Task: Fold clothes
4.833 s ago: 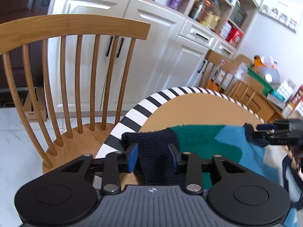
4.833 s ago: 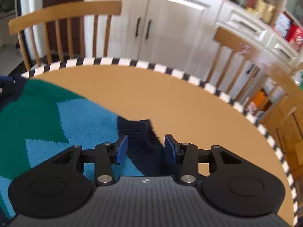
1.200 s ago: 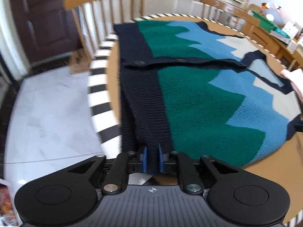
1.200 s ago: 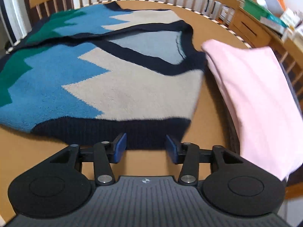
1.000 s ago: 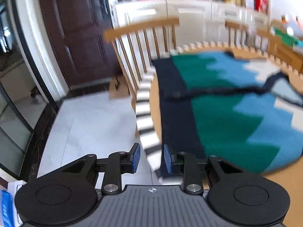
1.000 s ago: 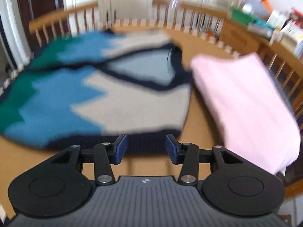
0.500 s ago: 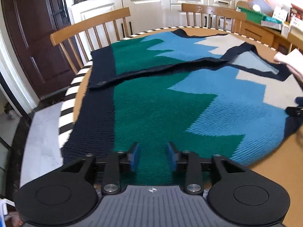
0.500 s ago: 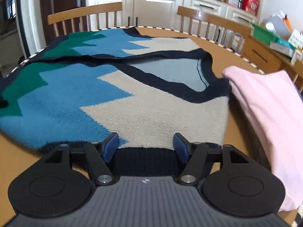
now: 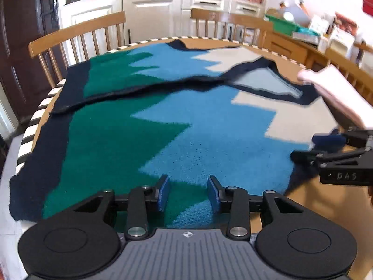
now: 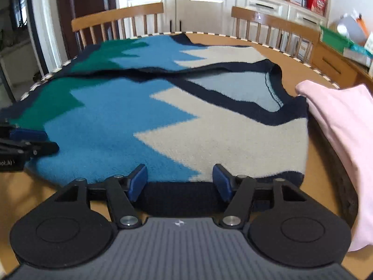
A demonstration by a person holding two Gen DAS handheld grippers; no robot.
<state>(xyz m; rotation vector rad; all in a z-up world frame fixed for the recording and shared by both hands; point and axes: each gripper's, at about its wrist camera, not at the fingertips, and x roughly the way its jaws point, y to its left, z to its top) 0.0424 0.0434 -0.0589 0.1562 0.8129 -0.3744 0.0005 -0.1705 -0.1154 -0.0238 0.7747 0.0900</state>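
Observation:
A knitted cardigan (image 9: pixel 163 126) in green, blue, cream and navy lies spread flat on the round wooden table (image 9: pixel 331 200), also in the right wrist view (image 10: pixel 163 121). My left gripper (image 9: pixel 188 192) is open, its jaws over the near green and blue edge. My right gripper (image 10: pixel 180 179) is open wide over the navy near edge. Each gripper shows in the other's view: the right one (image 9: pixel 326 147) at the cardigan's right edge, the left one (image 10: pixel 30 142) at its left.
A folded pink garment (image 10: pixel 345 140) lies on the table right of the cardigan, touching its collar. Wooden chairs (image 9: pixel 77 37) stand around the far side. White cabinets (image 10: pixel 198 7) and cluttered shelves are behind. The table rim (image 9: pixel 30 130) is striped black and white.
The left gripper let go of the navy hem, opened, and moved right over the green and blue part. The right gripper opened wider and came forward over the navy edge.

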